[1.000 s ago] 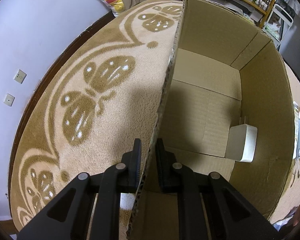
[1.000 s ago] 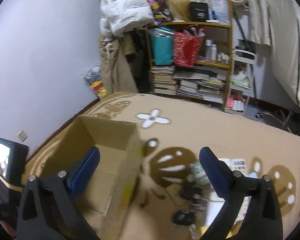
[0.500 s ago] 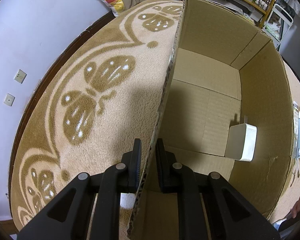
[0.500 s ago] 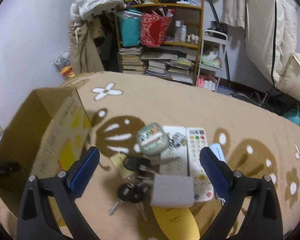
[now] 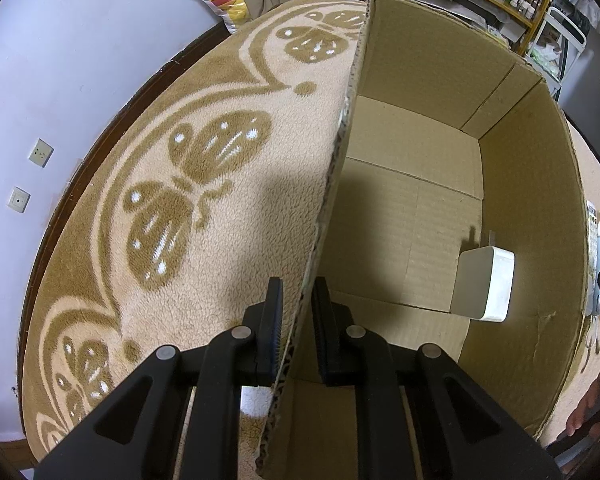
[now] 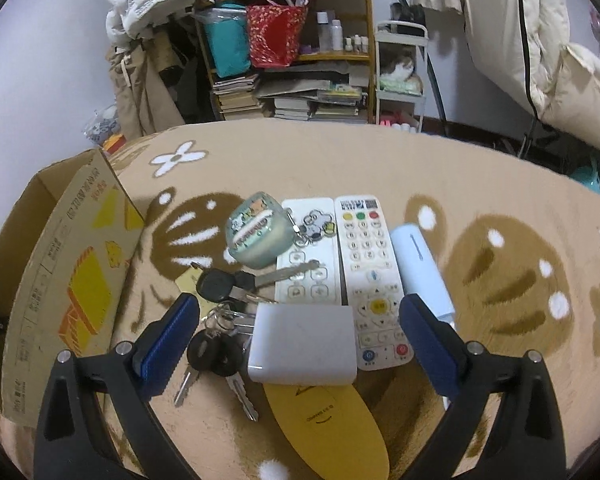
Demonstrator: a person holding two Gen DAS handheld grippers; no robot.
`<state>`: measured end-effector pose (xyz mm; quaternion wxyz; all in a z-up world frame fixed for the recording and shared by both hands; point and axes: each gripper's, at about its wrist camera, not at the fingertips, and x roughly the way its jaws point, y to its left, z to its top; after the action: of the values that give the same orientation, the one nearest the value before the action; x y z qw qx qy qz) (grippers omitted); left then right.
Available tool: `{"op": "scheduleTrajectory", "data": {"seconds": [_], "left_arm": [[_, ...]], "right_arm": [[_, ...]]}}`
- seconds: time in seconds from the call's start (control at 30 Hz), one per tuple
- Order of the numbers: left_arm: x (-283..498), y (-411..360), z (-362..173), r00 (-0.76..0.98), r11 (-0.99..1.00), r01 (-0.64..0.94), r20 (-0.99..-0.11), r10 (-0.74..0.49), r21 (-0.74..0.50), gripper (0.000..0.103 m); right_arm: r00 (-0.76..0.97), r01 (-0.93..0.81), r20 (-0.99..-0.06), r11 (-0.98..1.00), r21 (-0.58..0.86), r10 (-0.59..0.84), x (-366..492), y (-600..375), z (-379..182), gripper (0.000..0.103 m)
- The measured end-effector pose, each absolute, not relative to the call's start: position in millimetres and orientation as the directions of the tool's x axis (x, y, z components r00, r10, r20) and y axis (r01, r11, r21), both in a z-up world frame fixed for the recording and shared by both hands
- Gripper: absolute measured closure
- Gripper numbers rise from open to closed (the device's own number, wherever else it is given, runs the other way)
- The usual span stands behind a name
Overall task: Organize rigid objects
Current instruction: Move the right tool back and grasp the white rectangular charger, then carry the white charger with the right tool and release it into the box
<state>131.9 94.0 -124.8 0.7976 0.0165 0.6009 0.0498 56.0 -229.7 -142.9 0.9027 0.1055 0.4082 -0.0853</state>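
Note:
My left gripper (image 5: pixel 296 320) is shut on the near left wall of an open cardboard box (image 5: pixel 532 200), one finger outside and one inside. A white charger block (image 5: pixel 484 284) lies on the box floor at the right. My right gripper (image 6: pixel 298 340) is open and empty above a pile on the rug: a white charger block (image 6: pixel 304 344) between the fingers, two white remotes (image 6: pixel 374 276), a round pale-green case (image 6: pixel 258 230), black keys (image 6: pixel 220 284), a light-blue power bank (image 6: pixel 420 272) and a yellow oval object (image 6: pixel 332 424). The box (image 6: pixel 60 280) stands left of the pile.
The rug (image 5: pixel 172 200) is beige with brown patterns and runs to a purple wall (image 5: pixel 60 60). A cluttered wooden bookshelf (image 6: pixel 288 48) and a white trolley (image 6: pixel 400 76) stand behind. White bedding (image 6: pixel 560 60) hangs at the right.
My right gripper has swung from over the box to the right and down over the pile of objects, staying open. My left gripper has kept its hold on the box wall.

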Motion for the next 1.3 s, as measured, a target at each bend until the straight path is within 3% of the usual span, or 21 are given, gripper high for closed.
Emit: {"op": "scheduleTrajectory", "data": {"seconds": [0.27, 0.47, 0.57, 1.3], "left_arm": [[132, 93, -125, 0.272, 0.994, -0.055, -0.956, 0.109, 0.097, 0.089], [132, 93, -125, 0.272, 0.994, -0.055, -0.956, 0.109, 0.097, 0.088], [132, 92, -125, 0.272, 0.994, -0.055, -0.956, 0.109, 0.098, 0.088], [133, 95, -126, 0.269, 0.994, -0.053, -0.957, 0.107, 0.096, 0.088]], "right_arm": [[0.607, 0.23, -0.794, 0.963, 0.142, -0.028, 62, -228, -167, 0.026], [0.604, 0.248, -0.797, 0.953, 0.173, -0.012, 62, -230, -178, 0.028], [0.604, 0.25, -0.796, 0.956, 0.153, -0.03, 61, -228, -179, 0.035], [0.608, 0.282, -0.791, 0.95, 0.136, -0.067, 60, -226, -173, 0.036]]}}
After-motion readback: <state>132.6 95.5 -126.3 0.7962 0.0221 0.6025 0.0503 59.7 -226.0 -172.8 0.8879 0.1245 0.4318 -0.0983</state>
